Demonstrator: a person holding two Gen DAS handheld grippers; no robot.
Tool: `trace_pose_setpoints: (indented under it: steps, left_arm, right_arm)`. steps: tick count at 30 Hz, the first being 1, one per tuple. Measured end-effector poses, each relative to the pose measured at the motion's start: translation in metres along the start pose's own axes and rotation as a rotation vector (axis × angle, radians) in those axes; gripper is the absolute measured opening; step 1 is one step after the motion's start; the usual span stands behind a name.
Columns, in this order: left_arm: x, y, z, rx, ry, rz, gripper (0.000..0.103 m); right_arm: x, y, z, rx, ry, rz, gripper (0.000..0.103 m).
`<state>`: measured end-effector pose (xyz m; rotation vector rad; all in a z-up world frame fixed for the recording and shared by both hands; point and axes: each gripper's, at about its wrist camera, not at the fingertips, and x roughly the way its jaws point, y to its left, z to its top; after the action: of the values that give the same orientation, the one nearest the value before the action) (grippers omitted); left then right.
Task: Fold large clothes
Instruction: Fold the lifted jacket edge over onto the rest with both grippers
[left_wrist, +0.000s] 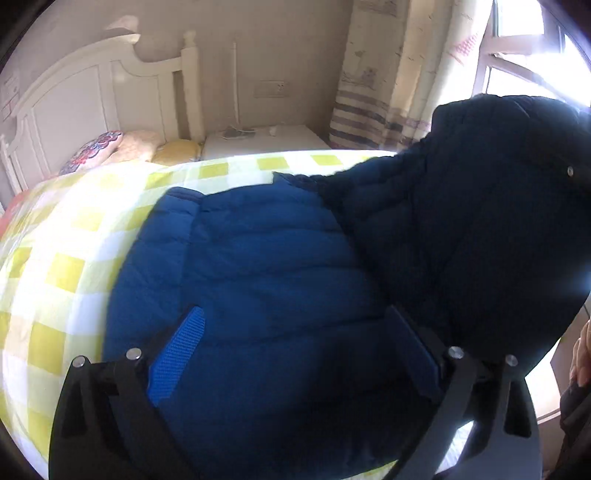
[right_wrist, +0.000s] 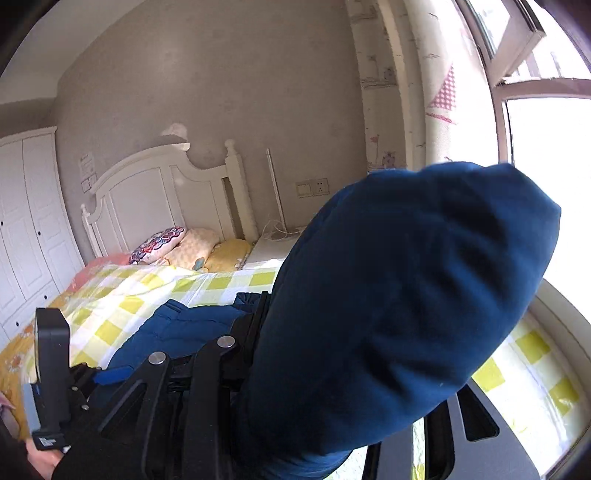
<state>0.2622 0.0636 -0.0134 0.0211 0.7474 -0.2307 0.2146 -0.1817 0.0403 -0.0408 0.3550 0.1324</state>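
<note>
A blue puffer jacket lies on the bed's yellow-checked sheet. My left gripper is open just above the jacket's body. Its fingers stand wide apart, and the blue pad on the left one is bare. In the right wrist view a thick bunch of the jacket rises off the bed, and my right gripper is shut on it. The bunch hides the right finger's tip. The raised part shows dark and backlit at the right of the left wrist view.
Pillows lie by a white headboard at the far end of the bed. A white nightstand stands beside the bed, with a curtain and a bright window to the right. White wardrobe doors are at the left. A hand shows at the right edge.
</note>
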Motion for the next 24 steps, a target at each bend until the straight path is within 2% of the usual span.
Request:
trace_pose_setpoints:
  steps: [2,4,6,8,10,11,14,16,18,21,24]
  left_arm:
    - [-0.020,0.053,0.011,-0.100,-0.029,0.063,0.101]
    - [-0.034,0.104,0.016,-0.199,-0.051,0.131,0.101]
    - [-0.045,0.143,0.015,-0.269,-0.055,0.216,0.100]
    - [-0.054,0.166,0.015,-0.298,-0.060,0.252,0.100]
    - [-0.056,0.177,0.012,-0.311,-0.051,0.250,0.100]
    - [-0.055,0.178,0.008,-0.311,-0.041,0.231,0.100]
    - [-0.049,0.168,0.000,-0.265,-0.018,0.191,0.100]
    - [-0.046,0.153,0.006,-0.208,-0.030,0.159,0.100]
    - [-0.040,0.132,0.026,-0.141,-0.061,0.117,0.100]
    - [-0.030,0.090,0.065,0.024,-0.095,0.029,0.100]
    - [-0.004,0.056,0.097,0.150,-0.065,-0.023,0.100]
  right_arm:
    - [0.003,0.062,0.005,-0.228,-0.013,-0.002,0.037]
    - [0.011,0.131,-0.009,-0.492,0.007,0.001,0.037]
    - [0.028,0.195,-0.046,-0.758,0.078,0.016,0.038]
    - [0.047,0.241,-0.100,-0.980,0.163,0.064,0.043]
    - [0.052,0.267,-0.152,-1.158,0.057,-0.007,0.051]
    - [0.052,0.270,-0.162,-1.182,0.032,-0.040,0.053]
    - [0.050,0.255,-0.149,-1.087,0.054,0.015,0.053]
    - [0.050,0.250,-0.149,-1.090,0.051,0.019,0.053]
    - [0.051,0.250,-0.152,-1.105,0.047,0.003,0.053]
    - [0.053,0.246,-0.153,-1.098,0.048,0.002,0.053]
    - [0.052,0.246,-0.153,-1.100,0.040,-0.004,0.053]
